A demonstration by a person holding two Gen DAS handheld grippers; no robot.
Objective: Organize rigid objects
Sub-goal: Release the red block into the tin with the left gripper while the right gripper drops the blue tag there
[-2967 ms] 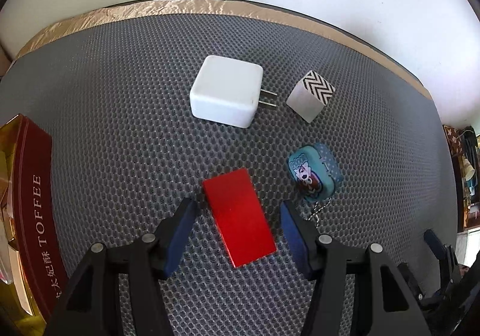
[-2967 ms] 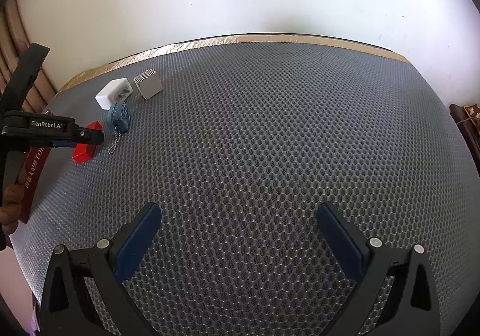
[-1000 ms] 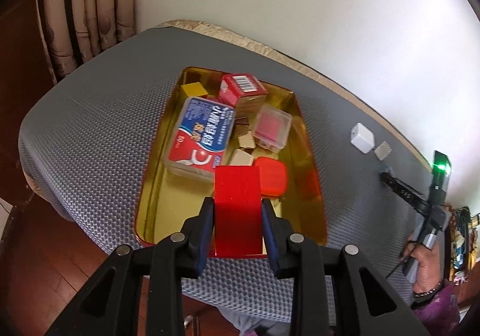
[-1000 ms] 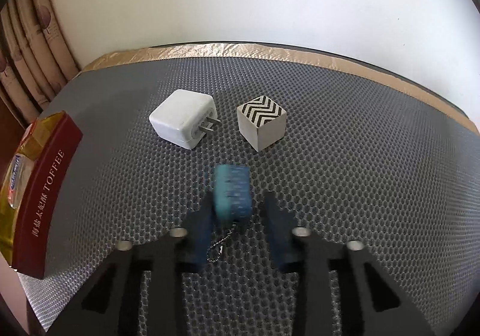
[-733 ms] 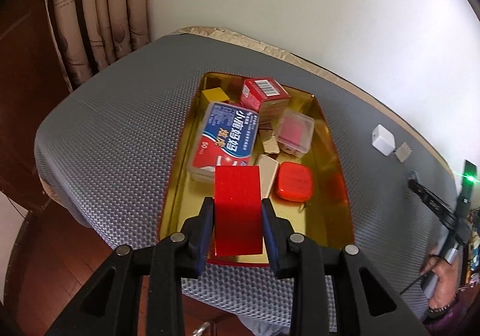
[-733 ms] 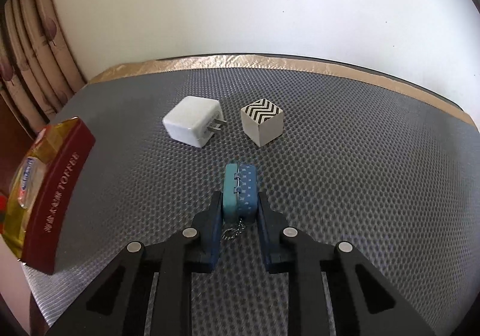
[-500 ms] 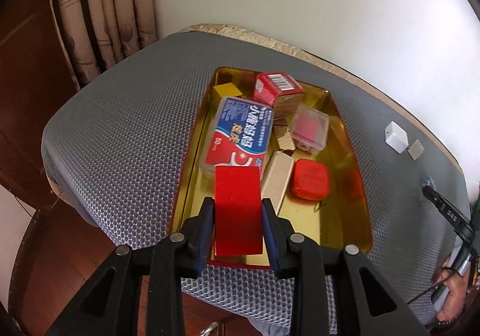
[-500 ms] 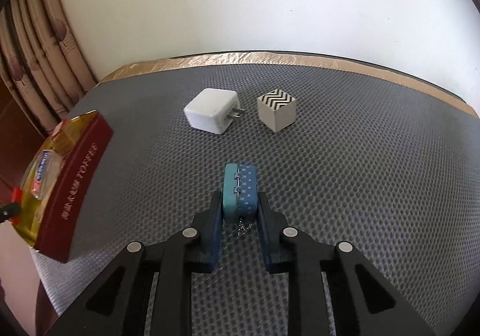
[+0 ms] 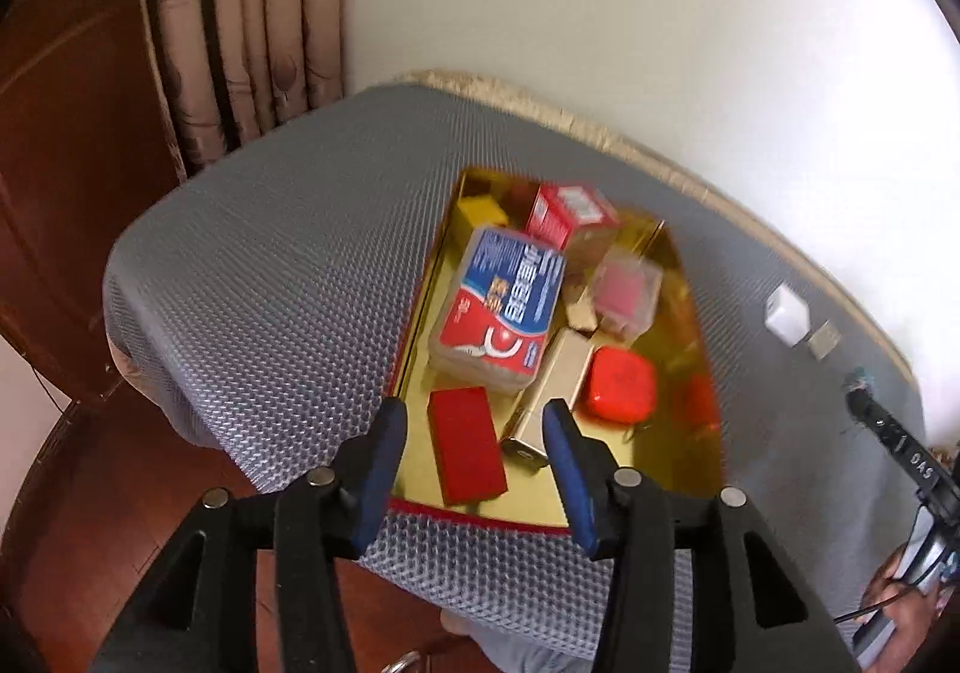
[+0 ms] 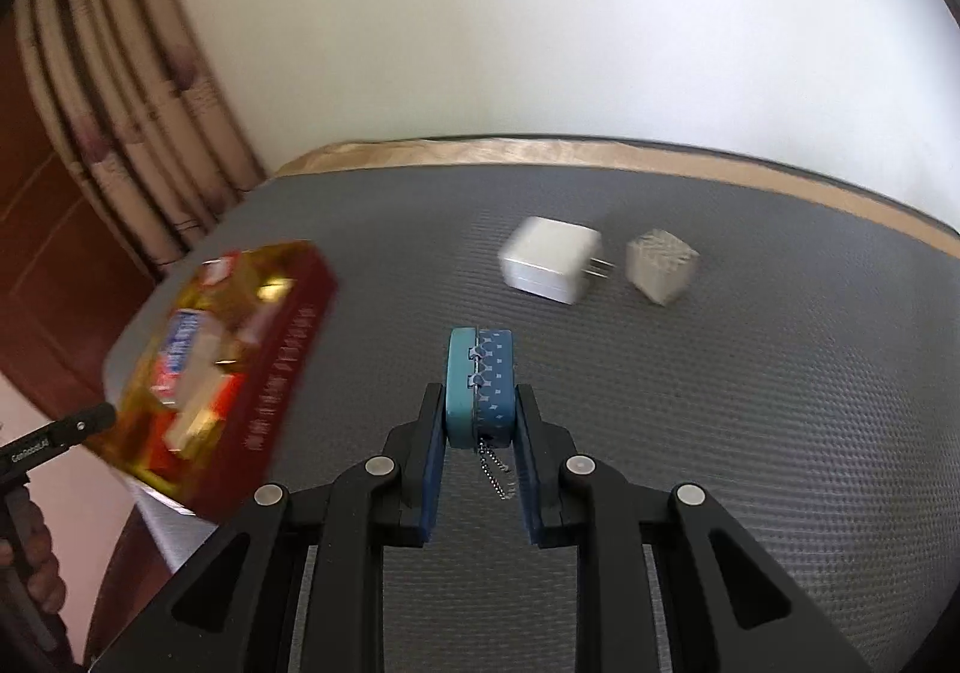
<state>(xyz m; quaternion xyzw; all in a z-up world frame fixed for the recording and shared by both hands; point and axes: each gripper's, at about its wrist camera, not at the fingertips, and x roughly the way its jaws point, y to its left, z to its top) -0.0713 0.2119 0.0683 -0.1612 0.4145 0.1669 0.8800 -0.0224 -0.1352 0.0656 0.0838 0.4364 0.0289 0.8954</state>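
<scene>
gaping left tool [image 9: 474,439] above red block [image 9: 465,445] in tin [image 9: 702,469]; right tool [image 10: 478,421] clamps blue case [image 10: 480,386].

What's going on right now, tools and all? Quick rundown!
Left tool open, red block lying in the tin. Right tool shut on blue case, lifted. Charger and cube on the mat, nothing blocking.

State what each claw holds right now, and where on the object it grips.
Left claw: open, holding nothing; the red block lies in the gold tin. Right claw: shut on the blue case, gripping its two broad faces near the chain end.
</scene>
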